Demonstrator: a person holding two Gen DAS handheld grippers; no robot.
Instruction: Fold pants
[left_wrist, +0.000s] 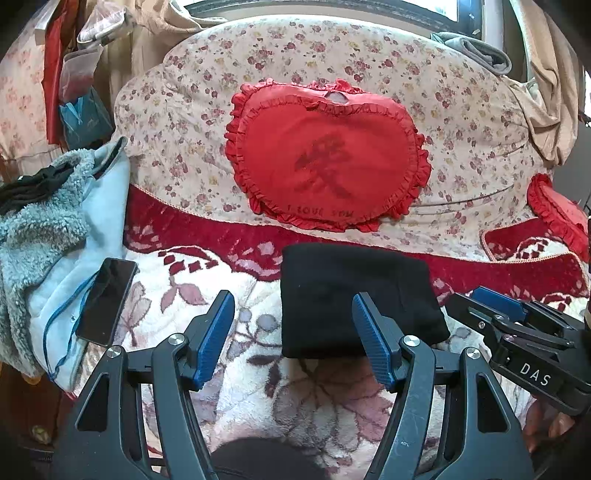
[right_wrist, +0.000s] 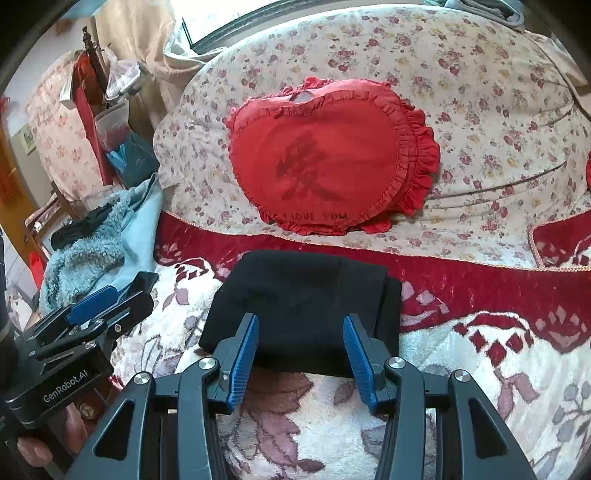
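The black pants lie folded into a compact rectangle on the floral blanket; they also show in the right wrist view. My left gripper is open and empty, just in front of the pants' near left edge. My right gripper is open and empty, its fingertips over the near edge of the pants without holding them. The right gripper shows in the left wrist view; the left gripper shows in the right wrist view.
A red heart pillow leans on a floral cushion behind the pants. A black phone lies on a light blue fleece garment at the left. A second red pillow sits at the right.
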